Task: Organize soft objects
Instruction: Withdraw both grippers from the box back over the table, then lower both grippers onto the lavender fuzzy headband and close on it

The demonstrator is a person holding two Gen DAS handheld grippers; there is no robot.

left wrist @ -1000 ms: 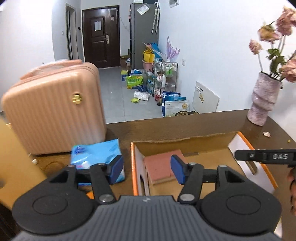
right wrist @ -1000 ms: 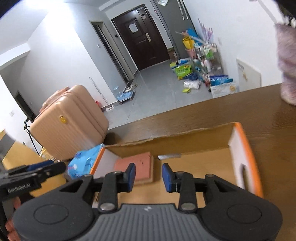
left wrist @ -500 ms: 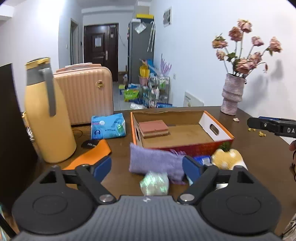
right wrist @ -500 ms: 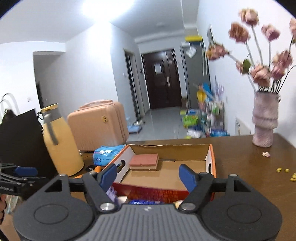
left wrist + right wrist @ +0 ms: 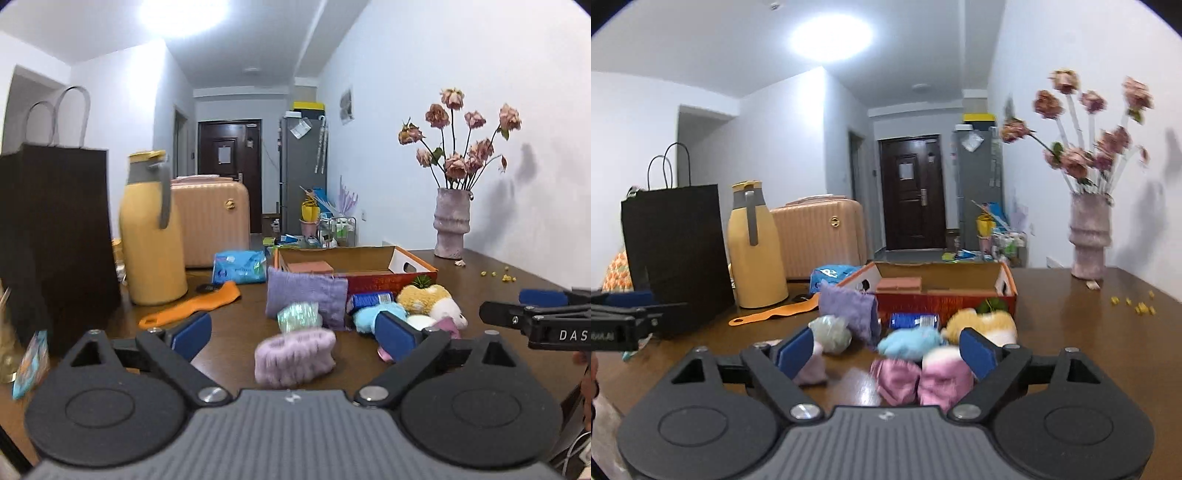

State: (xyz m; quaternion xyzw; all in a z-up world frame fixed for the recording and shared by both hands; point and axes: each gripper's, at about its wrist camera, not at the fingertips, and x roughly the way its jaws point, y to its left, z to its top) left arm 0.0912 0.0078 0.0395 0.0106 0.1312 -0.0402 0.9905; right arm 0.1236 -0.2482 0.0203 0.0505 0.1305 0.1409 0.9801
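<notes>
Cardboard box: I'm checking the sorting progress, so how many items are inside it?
1: a pink block sits at the left end of the cardboard box, as pictured. The front wall hides much of the floor, so something flat could be hidden.

Home apt: suitcase, fridge, entry door

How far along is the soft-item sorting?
Barely started. Done: one flat pink pad lies in the orange cardboard box. In hand: nothing; left claw and right claw are opening, empty. Left: fuzzy lilac band, purple pouch and plush toys lie outside.
</notes>
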